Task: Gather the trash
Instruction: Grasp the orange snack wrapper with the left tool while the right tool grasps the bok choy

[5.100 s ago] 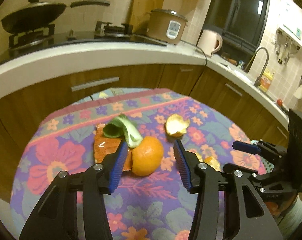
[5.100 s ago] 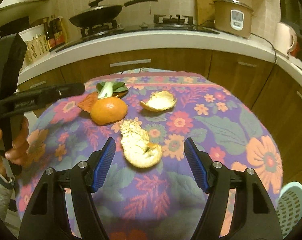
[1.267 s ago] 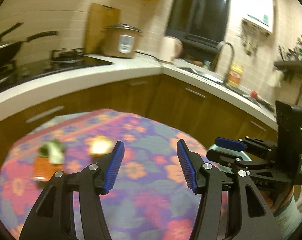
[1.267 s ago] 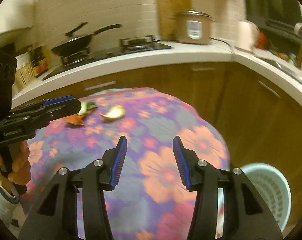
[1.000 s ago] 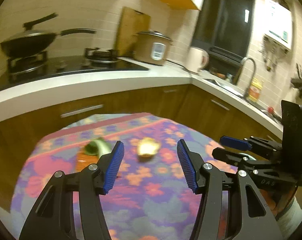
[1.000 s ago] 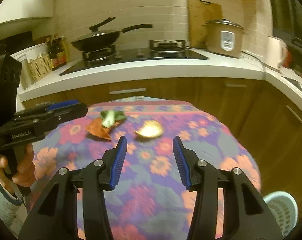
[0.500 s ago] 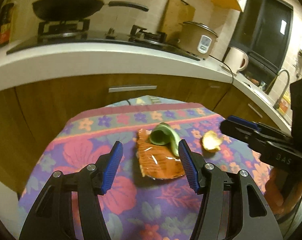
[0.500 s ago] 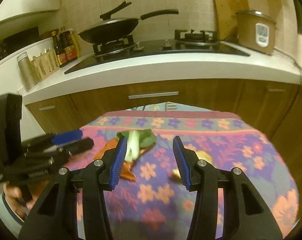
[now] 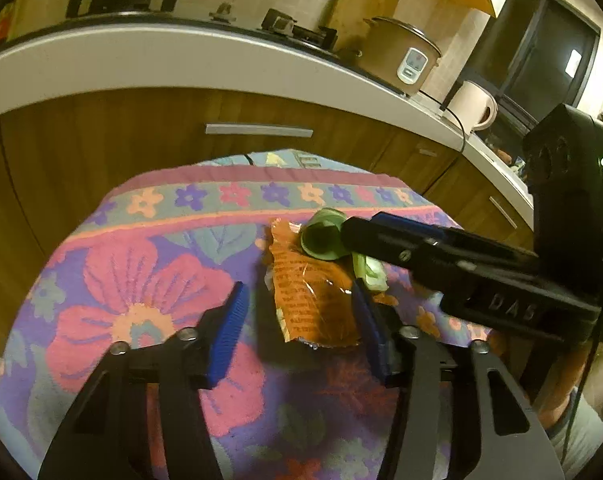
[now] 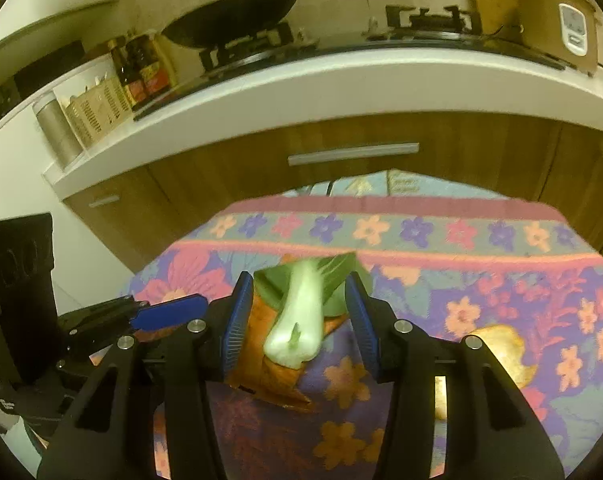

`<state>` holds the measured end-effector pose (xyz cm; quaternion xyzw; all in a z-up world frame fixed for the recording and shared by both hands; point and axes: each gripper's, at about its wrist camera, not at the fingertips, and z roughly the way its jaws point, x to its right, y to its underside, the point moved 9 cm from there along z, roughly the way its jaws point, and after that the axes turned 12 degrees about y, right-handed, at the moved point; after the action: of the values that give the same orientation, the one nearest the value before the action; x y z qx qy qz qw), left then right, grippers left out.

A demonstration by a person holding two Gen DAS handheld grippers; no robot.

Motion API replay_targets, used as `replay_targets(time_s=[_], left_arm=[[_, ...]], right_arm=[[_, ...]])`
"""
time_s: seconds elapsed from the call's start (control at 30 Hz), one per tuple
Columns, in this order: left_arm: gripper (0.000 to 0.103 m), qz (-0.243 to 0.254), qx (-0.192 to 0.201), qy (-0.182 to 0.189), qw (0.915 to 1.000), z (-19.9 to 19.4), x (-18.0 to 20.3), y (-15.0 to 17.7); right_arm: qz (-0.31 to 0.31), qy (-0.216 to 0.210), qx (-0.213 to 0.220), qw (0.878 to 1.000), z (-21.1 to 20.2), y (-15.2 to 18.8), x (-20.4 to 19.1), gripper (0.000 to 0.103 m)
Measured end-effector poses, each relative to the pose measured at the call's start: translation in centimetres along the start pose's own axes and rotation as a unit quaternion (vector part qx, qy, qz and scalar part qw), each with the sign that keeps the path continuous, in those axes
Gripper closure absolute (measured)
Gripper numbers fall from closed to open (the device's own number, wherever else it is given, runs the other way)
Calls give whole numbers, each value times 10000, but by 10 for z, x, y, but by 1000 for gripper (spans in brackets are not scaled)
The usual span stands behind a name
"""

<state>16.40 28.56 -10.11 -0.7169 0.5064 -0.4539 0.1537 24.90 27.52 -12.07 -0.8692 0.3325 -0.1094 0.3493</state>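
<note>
I have both grippers over the flowered tablecloth (image 9: 141, 272) that covers the low worktop, with the trash bunched near its far edge. My left gripper (image 9: 297, 324) hangs with its jaws released, the blue pads (image 9: 225, 332) standing either side of the orange snack wrapper (image 9: 313, 296), which lies flat on the cloth; I cannot tell whether either pad touches it. A piece of bok choy (image 10: 301, 312) lies on the wrapper's far end, its white stem end pointing toward my right wrist camera and its green leaves away. My right gripper (image 10: 299, 320) has its jaws spread around that bok choy, one pad on each side of the stalk, and the blur at the leaves keeps me from saying whether they press on it. In the left wrist view the right gripper (image 9: 433, 256) reaches in from the right, its tip at the curled green leaf (image 9: 321, 236). An orange peel (image 10: 501, 348) lies on the cloth to the right of the wrapper, apart from it. Behind the worktop runs the white kitchen counter (image 10: 341, 84) over wooden cabinets (image 9: 101, 140), with a black wok (image 10: 241, 12) on the stove, a rice cooker (image 9: 401, 56) and a pale kettle (image 9: 473, 108).
</note>
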Motion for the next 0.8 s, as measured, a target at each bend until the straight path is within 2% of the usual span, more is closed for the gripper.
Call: replay_targets(time_s=[0.17, 0.23, 0.3, 0.43, 0.6, 0.8], left_arm=[[76, 20, -229, -35, 9997, 8, 1, 6], [80, 8, -282, -39, 9996, 10, 0, 7], [83, 8, -295, -47, 9996, 11, 0, 8], [87, 65, -325, -62, 9994, 12, 2, 9], [90, 223, -292, -91, 9993, 12, 7, 8], [92, 324, -213, 43, 9992, 4, 16, 10]], right_arm=[[43, 70, -123, 9999, 7, 3, 2, 60], [37, 83, -193, 9998, 10, 4, 2, 71], [12, 119, -231, 9997, 12, 5, 2, 77], [34, 123, -205, 9997, 10, 6, 4, 81], [51, 135, -106, 9998, 4, 6, 6, 83], [127, 139, 134, 9997, -15, 1, 14, 84]])
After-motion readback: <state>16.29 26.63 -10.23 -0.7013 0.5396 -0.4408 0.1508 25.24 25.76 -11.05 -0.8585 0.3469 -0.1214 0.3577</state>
